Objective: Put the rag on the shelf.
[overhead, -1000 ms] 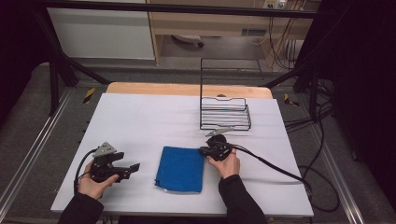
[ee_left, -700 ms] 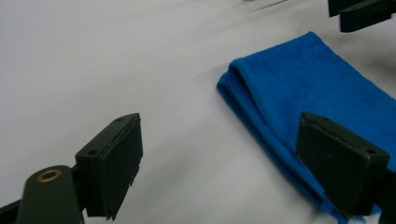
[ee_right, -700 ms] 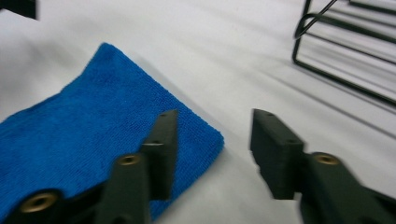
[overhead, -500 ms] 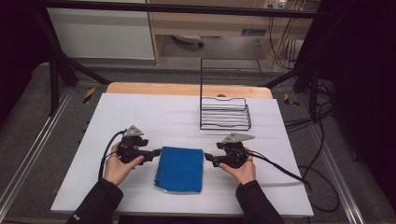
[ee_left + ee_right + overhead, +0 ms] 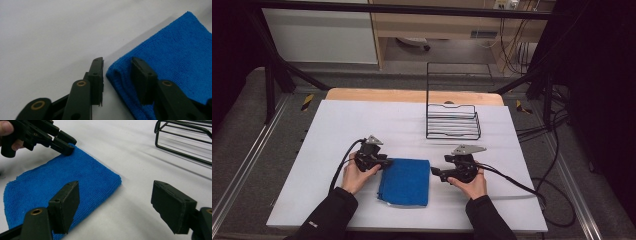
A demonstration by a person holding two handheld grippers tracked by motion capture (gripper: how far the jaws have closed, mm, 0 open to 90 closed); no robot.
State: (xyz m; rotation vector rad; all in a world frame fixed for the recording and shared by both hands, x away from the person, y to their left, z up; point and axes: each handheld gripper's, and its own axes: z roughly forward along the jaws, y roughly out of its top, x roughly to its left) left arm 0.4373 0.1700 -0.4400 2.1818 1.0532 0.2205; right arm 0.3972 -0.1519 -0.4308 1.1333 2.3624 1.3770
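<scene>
lying flat near the front of the white table is a folded blue cloth, between my two grippers. my left gripper has its jaws parted around the cloth's far left corner, one jaw on the bare table beside the folded edge, the other over the cloth; nothing is pinched. my right gripper sits just beside the cloth's right edge with its jaws spread wide, one over the cloth's near corner, the other over bare table, holding nothing. farther back on the right stands a black wire rack, well apart from the cloth. i can read no writing or labels on any of it.
</scene>
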